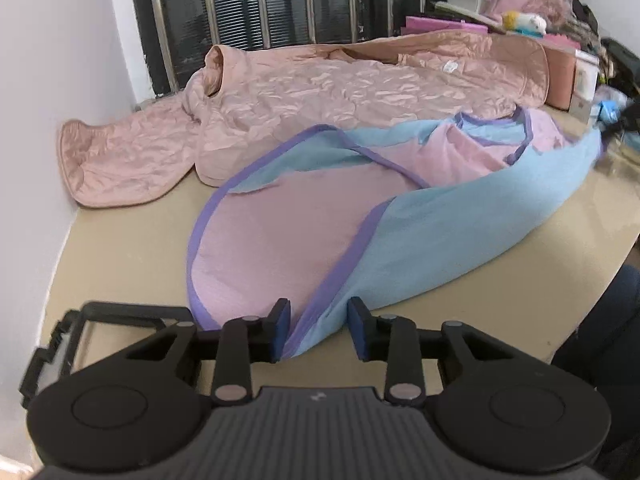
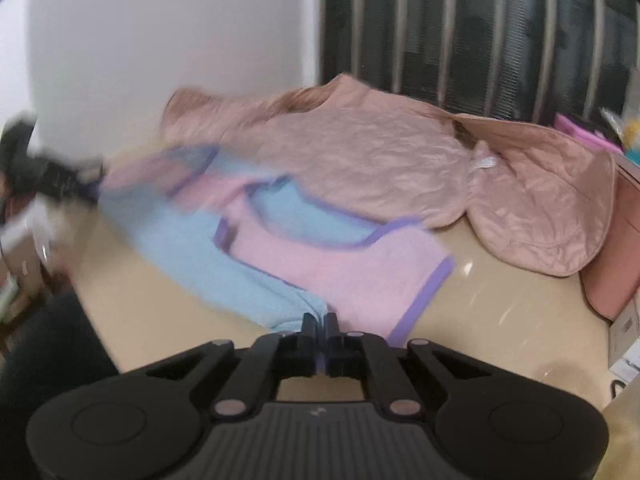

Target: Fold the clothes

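Observation:
A pink and light-blue garment (image 1: 280,232) with purple trim lies stretched across the beige table (image 1: 120,248). My left gripper (image 1: 318,330) is open, and the garment's near end runs between its blue pads (image 1: 282,332) without being pinched. In the right wrist view my right gripper (image 2: 320,326) is shut on the other end of the garment (image 2: 320,264), where blue and pink cloth meet. It shows as a dark blur (image 1: 622,124) at the far right of the left wrist view. The left gripper (image 2: 60,176) is a blur at the left of the right wrist view.
A pink quilted jacket (image 1: 320,92) lies spread behind the garment, one sleeve reaching the white wall (image 1: 48,80) at left. A barred dark window (image 1: 260,0) backs the table. Boxes and clutter (image 1: 520,12) crowd the far right corner. A person's dark clothing (image 1: 600,340) is at the near right.

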`<state>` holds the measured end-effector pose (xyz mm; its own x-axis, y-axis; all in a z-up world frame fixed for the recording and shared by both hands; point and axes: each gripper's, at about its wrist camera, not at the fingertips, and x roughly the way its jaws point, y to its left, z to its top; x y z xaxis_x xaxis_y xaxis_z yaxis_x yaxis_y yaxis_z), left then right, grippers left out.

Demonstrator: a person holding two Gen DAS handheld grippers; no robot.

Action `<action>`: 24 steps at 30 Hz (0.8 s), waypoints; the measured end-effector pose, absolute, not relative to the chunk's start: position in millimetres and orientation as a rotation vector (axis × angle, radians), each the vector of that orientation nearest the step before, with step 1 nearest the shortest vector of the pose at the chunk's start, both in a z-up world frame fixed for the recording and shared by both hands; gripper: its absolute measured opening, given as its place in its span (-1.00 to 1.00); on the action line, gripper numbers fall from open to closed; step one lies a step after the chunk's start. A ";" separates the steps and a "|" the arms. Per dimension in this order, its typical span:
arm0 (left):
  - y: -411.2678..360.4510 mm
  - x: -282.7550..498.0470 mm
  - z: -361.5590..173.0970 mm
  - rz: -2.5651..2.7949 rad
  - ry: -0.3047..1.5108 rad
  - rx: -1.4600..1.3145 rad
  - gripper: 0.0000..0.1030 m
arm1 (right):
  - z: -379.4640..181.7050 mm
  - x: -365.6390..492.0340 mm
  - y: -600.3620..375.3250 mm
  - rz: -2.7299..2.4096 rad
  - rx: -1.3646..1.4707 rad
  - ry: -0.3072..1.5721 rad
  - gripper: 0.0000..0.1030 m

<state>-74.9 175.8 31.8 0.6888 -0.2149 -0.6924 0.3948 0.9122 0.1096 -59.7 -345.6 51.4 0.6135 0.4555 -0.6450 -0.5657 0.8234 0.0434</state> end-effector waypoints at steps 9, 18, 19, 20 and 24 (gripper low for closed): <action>180.4 -83.3 40.6 -0.322 0.716 0.216 -0.31 | 40.8 -33.3 -333.0 0.395 -0.130 0.684 -0.04; 169.1 -79.8 30.4 -0.363 0.732 0.200 -0.32 | 15.3 -48.7 -328.7 0.318 0.057 0.710 -0.20; 169.4 -79.1 30.3 -0.360 0.736 0.195 -0.57 | 12.5 -50.4 -328.2 0.310 0.078 0.713 -0.40; 169.7 -78.5 30.3 -0.357 0.739 0.191 -0.71 | 9.6 -52.1 -327.7 0.301 0.099 0.716 -0.89; 175.6 -85.0 34.4 -0.319 0.738 0.182 -0.75 | 5.5 -60.1 -328.3 0.251 0.122 0.721 -0.94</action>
